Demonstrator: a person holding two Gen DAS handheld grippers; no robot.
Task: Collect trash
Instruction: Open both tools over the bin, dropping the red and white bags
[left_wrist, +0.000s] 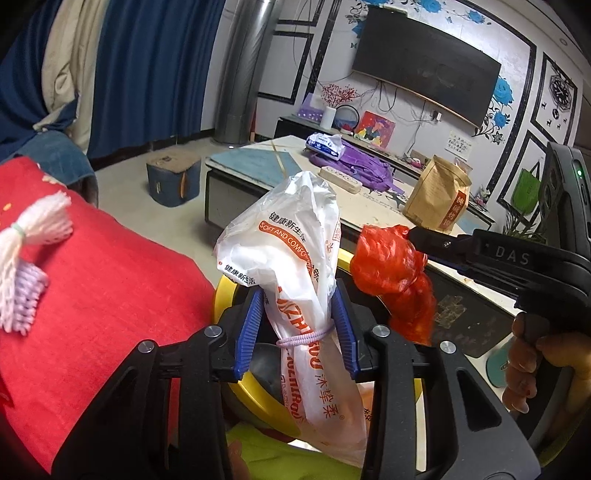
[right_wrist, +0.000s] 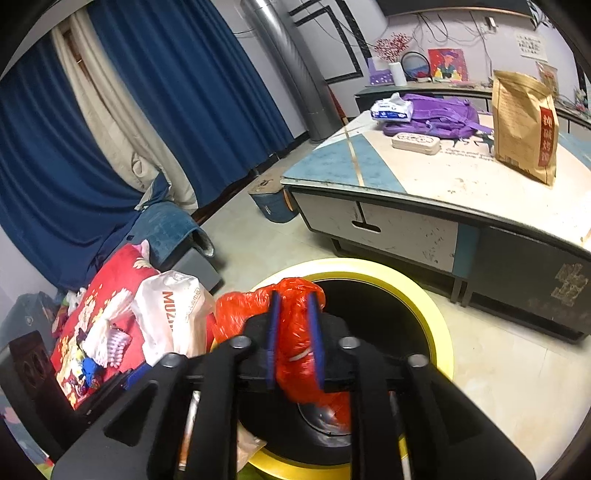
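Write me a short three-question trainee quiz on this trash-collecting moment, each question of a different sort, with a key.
1. True or false: the right gripper has a red plastic bag between its fingers.
2. What does the left gripper carry? A) brown paper bag B) white printed plastic wrapper C) purple backpack
3. Fill in: both pieces of trash hang over a bin with a ___ rim.

Key: 1 true; 2 B; 3 yellow.
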